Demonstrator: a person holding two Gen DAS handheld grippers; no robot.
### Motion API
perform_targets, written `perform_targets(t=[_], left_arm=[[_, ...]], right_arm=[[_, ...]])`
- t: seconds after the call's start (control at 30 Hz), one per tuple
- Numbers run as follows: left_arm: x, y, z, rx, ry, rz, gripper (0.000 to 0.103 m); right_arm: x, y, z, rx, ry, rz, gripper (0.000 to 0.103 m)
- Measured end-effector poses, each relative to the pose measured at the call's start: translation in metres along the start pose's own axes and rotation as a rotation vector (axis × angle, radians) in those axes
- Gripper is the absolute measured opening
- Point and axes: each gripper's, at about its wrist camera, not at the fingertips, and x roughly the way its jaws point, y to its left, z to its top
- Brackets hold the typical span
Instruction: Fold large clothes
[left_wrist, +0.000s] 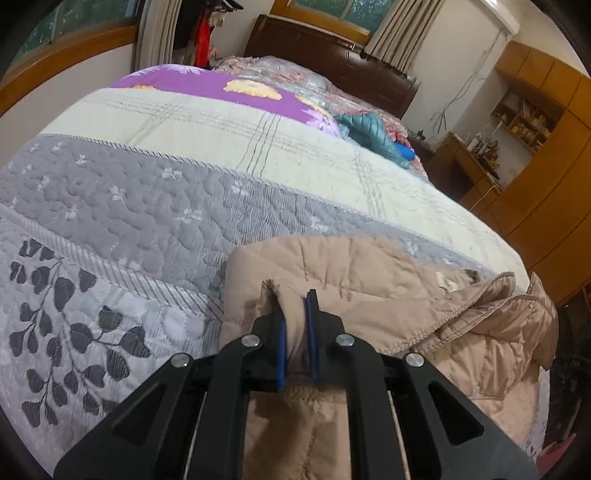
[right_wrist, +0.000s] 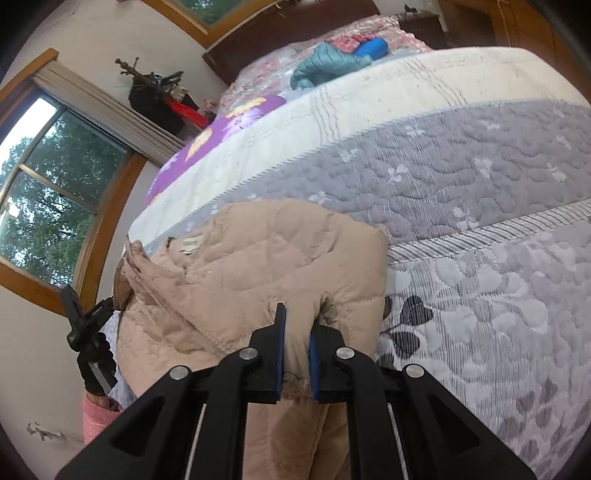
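Observation:
A beige quilted jacket (left_wrist: 388, 295) lies partly folded on the grey patterned bedspread (left_wrist: 122, 206) near the foot of the bed. My left gripper (left_wrist: 293, 306) is shut on a fold of the jacket's edge, fabric pinched between its blue pads. In the right wrist view the same beige jacket (right_wrist: 258, 258) bulges over the bedspread (right_wrist: 480, 177), and my right gripper (right_wrist: 299, 317) is shut on another fold of its edge. The other hand's gripper (right_wrist: 85, 317) shows at the left, held by a gloved hand with a pink sleeve.
A teal quilted garment (left_wrist: 369, 131) and a blue item lie further up the bed near floral bedding. A dark headboard (left_wrist: 332, 55), wooden cabinets (left_wrist: 546, 177) and a cluttered desk stand to the right. Windows (right_wrist: 48, 177) with curtains line the wall.

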Motion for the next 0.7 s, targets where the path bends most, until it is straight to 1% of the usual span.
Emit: perform_targets(t=[0.13, 0.17, 0.27, 0.37, 0.4, 0.43, 0.47, 0.5, 0.6, 0.7], left_arm=[[0.009, 0.005, 0.0, -0.023, 0.026, -0.007, 0.012], [0.009, 0.006, 0.001, -0.031, 0.031, -0.017, 0.012], [0.004, 0.017, 0.004, -0.063, 0.046, -0.08, 0.015], [-0.009, 0.031, 0.004, -0.135, 0.051, -0.17, 0.024], [-0.015, 0.035, 0.004, -0.157, 0.047, -0.186, 0.03], [-0.021, 0.037, 0.003, -0.164, 0.032, -0.179, 0.035], [-0.027, 0.038, 0.003, -0.16, 0.015, -0.161, 0.045], [-0.032, 0.038, 0.004, -0.153, 0.001, -0.148, 0.048], [-0.049, 0.034, 0.0, -0.11, -0.024, -0.118, 0.048], [-0.059, 0.027, -0.017, -0.026, -0.008, -0.09, 0.052]], right_arm=[[0.01, -0.012, 0.003, 0.058, 0.013, 0.029, 0.012], [0.01, -0.015, 0.003, 0.077, 0.015, 0.049, 0.015], [0.005, -0.022, 0.001, 0.116, 0.004, 0.124, 0.022], [-0.007, -0.03, -0.001, 0.159, -0.013, 0.207, 0.029], [-0.011, -0.029, -0.002, 0.168, -0.025, 0.214, 0.034], [-0.015, -0.026, -0.001, 0.166, -0.04, 0.198, 0.039], [-0.023, -0.022, -0.002, 0.145, -0.07, 0.148, 0.05], [-0.028, -0.019, -0.001, 0.126, -0.084, 0.127, 0.053], [-0.04, -0.007, -0.007, 0.081, -0.099, 0.104, 0.053], [-0.046, 0.01, -0.024, -0.008, -0.111, 0.031, 0.053]])
